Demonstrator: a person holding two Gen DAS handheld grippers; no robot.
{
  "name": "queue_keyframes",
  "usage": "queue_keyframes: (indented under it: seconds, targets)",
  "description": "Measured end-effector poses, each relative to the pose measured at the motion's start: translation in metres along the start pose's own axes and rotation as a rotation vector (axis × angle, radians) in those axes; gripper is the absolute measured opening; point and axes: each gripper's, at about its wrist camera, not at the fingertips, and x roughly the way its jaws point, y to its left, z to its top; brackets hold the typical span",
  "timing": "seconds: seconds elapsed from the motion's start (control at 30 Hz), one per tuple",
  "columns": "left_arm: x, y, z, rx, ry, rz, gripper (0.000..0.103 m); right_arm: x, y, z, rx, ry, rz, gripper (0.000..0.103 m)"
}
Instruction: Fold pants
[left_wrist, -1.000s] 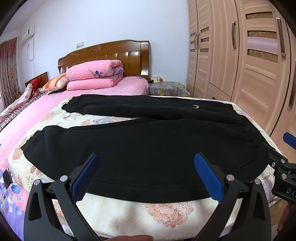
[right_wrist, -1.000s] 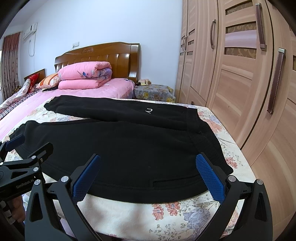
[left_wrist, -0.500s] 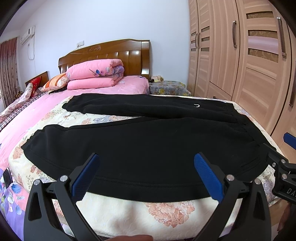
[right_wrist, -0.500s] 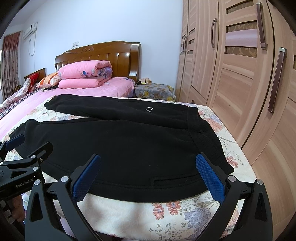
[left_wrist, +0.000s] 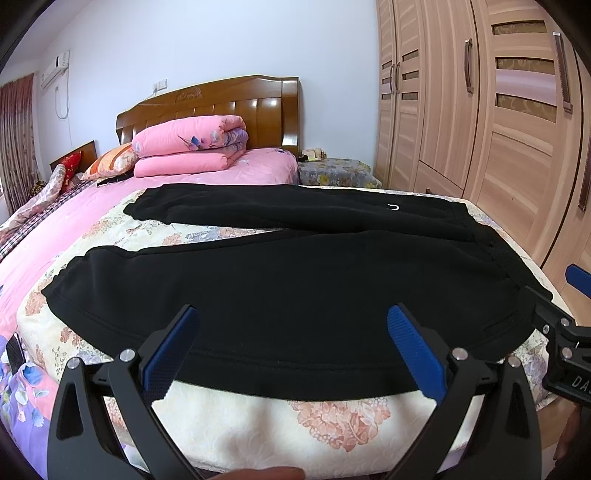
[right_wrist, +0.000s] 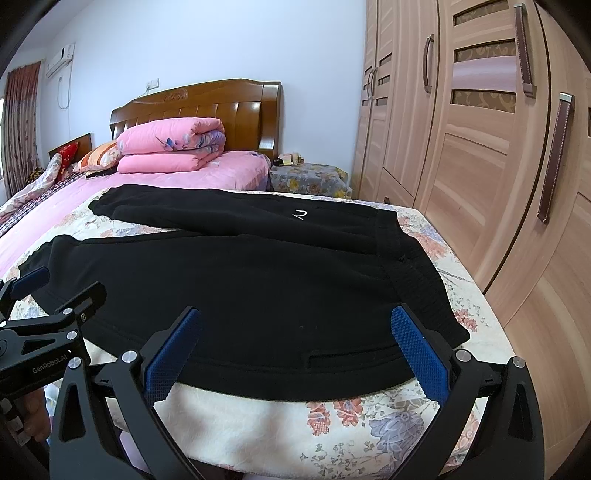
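Black sweatpants (left_wrist: 295, 291) are spread flat on the floral bedspread (left_wrist: 332, 424), legs apart and waistband toward the wardrobe (right_wrist: 480, 166). Left gripper (left_wrist: 291, 350) and right gripper (right_wrist: 295, 350) both hover at the near edge, spread wide, holding nothing.

A home bedroom: wooden headboard (left_wrist: 229, 107) at 11 o'clock above the bed (left_wrist: 229, 173), folded pink quilt (left_wrist: 188, 146), tall wardrobe (left_wrist: 480, 122) at 2 o'clock.
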Motion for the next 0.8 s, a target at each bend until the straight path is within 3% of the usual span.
queue_keyframes:
  seconds: [0.37,0.47,0.63,0.7,0.8]
  targets:
    - [0.007,-0.002,0.0,0.013,0.021,0.001,0.102,0.009,-0.002,0.0,-0.026,0.01,0.004,0.099]
    - [0.025,-0.01,0.019,0.092,0.055,-0.004,0.102,0.028,-0.017,0.012,-0.009,0.042,0.088,0.099]
    - [0.066,-0.01,0.085,0.209,0.065,0.062,0.102,0.103,-0.073,0.073,0.068,0.129,0.175,0.099]
    - [0.101,-0.001,0.118,0.214,0.132,0.049,0.102,0.147,-0.096,0.105,0.063,0.151,0.171,0.099]
    - [0.165,0.005,0.156,0.213,0.335,-0.115,0.102,0.21,-0.112,0.139,0.004,0.208,0.23,0.099]
